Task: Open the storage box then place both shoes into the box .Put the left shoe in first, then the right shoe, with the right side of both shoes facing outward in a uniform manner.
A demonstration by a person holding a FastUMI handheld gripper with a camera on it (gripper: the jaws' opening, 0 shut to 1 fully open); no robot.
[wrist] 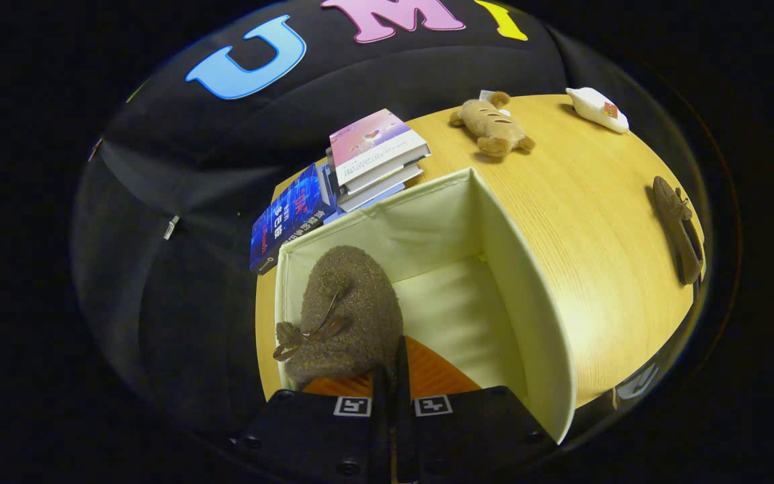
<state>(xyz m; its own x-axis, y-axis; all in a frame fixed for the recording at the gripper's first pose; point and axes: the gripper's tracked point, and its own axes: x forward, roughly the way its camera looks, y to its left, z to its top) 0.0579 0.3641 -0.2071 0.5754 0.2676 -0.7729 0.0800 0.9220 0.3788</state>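
Work surface: a light wood-grain table (582, 222), backed by black cloth booth walls with a seam and a small metal clip (171, 227) at about 9 o'clock.

Storage box (535, 316): open, cream fabric lining, standing on the table directly ahead of the gripper. Inside it, against the wall at 10 o'clock from the fingers, lies one fuzzy brown shoe (350, 309) with a small bow, its orange sole edge beside the fingertips.

Gripper (390, 376): fingers drawn close together, gap narrow, pinching the heel rim of the shoe in the box.

Second shoe (679, 228): lying on the table at 3 o'clock, well apart from the box, near the table edge.

Other items: a stack of books (377, 158) just beyond the box at 12 o'clock, with a blue book (289, 225) beside it at 11 o'clock; a brown plush toy (494, 124) at 1 o'clock; a white packet (598, 109) at the far table edge, 2 o'clock.
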